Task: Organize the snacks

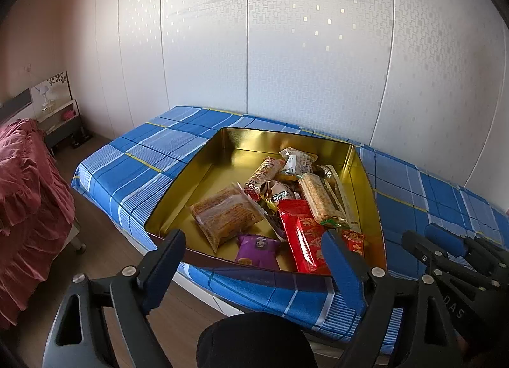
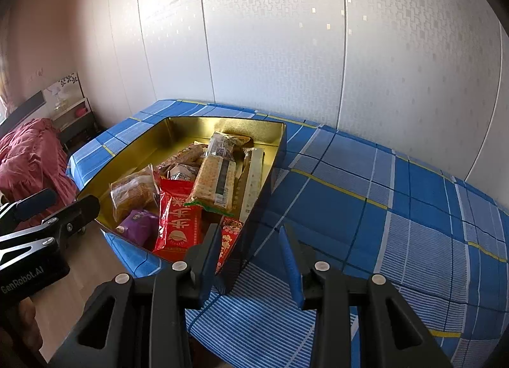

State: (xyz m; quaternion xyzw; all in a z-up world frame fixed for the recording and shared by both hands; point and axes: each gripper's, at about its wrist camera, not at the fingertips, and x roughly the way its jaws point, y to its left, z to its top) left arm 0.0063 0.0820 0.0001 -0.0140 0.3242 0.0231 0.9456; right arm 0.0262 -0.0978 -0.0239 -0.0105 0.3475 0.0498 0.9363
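A gold-lined tin box (image 1: 203, 173) (image 2: 152, 142) sits on a blue plaid table (image 1: 133, 161) (image 2: 381, 208). It holds several snack packs: an orange cracker bag (image 1: 222, 215) (image 2: 132, 193), a purple pack (image 1: 257, 248) (image 2: 140, 224), a red pack (image 1: 302, 237) (image 2: 179, 218), a long biscuit pack (image 1: 318, 197) (image 2: 214, 183). My left gripper (image 1: 254, 250) is open and empty, just short of the box's near edge. My right gripper (image 2: 251, 240) is open and empty at the box's near right corner; it also shows in the left wrist view (image 1: 445, 240).
A patterned white wall (image 1: 286, 49) runs close behind the table. A bed with a red ruffled cover (image 1: 28, 196) and a bedside cabinet (image 1: 60, 119) stand to the left across a wooden floor (image 1: 105, 250).
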